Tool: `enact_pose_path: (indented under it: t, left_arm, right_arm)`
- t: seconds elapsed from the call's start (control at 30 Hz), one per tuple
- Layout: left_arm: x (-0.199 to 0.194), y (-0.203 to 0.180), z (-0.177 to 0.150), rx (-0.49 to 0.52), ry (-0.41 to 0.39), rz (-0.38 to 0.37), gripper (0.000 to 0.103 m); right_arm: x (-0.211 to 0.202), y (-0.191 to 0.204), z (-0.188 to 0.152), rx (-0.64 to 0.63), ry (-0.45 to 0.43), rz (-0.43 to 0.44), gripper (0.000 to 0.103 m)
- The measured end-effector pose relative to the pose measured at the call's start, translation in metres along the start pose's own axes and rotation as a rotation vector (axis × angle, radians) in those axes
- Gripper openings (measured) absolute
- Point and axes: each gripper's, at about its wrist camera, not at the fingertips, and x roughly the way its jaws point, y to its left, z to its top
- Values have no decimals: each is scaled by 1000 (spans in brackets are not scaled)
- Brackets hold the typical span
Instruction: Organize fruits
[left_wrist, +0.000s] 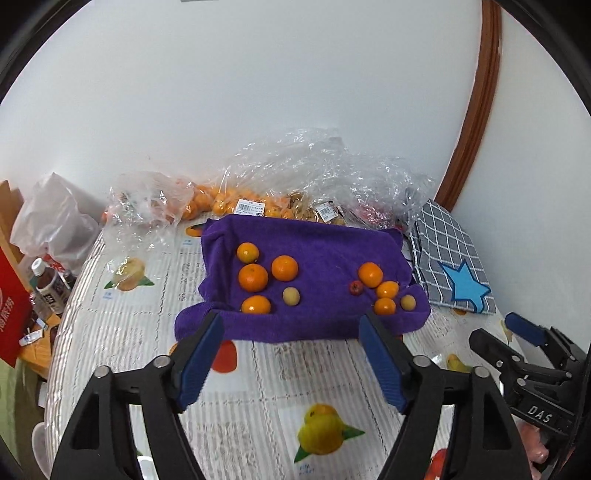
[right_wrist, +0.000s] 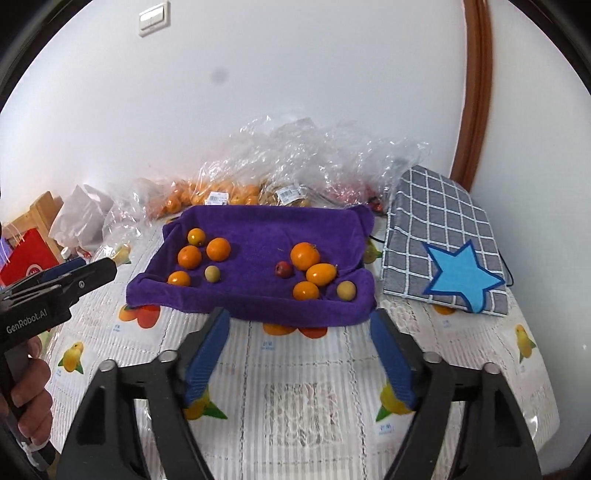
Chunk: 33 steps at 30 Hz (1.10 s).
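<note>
Fruits sit in two loose clusters on the purple towel mid-worktop: left cluster is four oranges plus one pale yellow fruit, right cluster is three oranges, a small red fruit and another pale one. Kinds are mixed in both, so I'd judge sorting unfinished. Left hand-held gripper and right hand-held gripper are both released, nothing between the jaws, clear of the towel. Bagged fruit behind: contents and count unreadable through crinkled plastic.
</note>
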Motion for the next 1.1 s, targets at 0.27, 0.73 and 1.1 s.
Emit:
enact_pose_path:
  t: [0.27, 0.73, 1.1]
  left_arm:
    - [-19, -7, -8, 8, -18, 34, 85]
    - [-26, -15, -12, 20, -22, 45, 85]
    - [-27, -13, -11, 17, -27, 45, 85]
  right_arm:
    - [-22, -5, -9, 0, -13, -11, 92]
    - [-35, -13, -16, 19, -24, -21, 92]
    - [-36, -19, -15, 36, -32, -17, 92]
